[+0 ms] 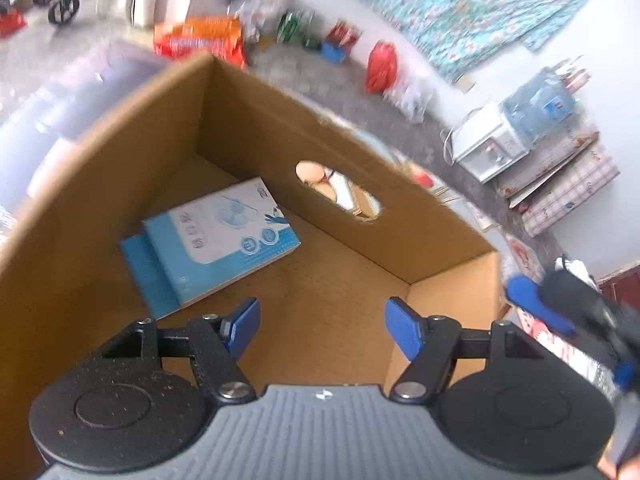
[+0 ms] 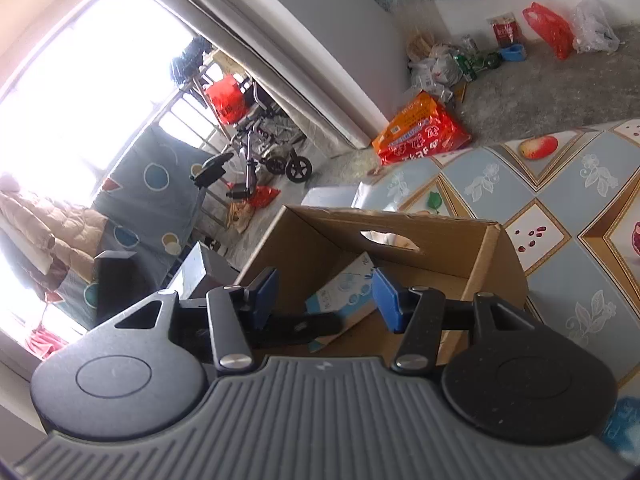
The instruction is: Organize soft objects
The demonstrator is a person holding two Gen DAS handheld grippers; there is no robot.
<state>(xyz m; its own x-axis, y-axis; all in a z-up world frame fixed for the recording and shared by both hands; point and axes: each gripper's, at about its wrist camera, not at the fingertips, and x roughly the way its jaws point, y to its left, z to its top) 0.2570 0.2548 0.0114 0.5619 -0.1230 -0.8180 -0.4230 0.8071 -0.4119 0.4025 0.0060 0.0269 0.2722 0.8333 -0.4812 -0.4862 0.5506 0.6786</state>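
Observation:
An open cardboard box (image 1: 248, 120) with an oval handle hole stands on the patterned tablecloth (image 2: 560, 208). Inside it a blue-and-white soft pack (image 1: 224, 236) lies flat on a second blue pack (image 1: 138, 268), against the far left corner. My left gripper (image 1: 322, 316) hangs over the box's bare floor, open, with nothing between its blue pads. My right gripper (image 2: 324, 284) sits just outside the box's near wall (image 2: 496, 272), jaws apart and holding nothing. The pack (image 2: 344, 284) shows beyond it. The right gripper (image 1: 560, 304) also appears blurred at the box's right edge.
An orange-red bag (image 2: 420, 132) lies on the grey floor beyond the table, with a red plastic bag (image 1: 380, 66) and clutter along the wall. A white appliance (image 1: 488, 146) stands at the right. Another blue pack (image 2: 624, 424) lies at the lower right.

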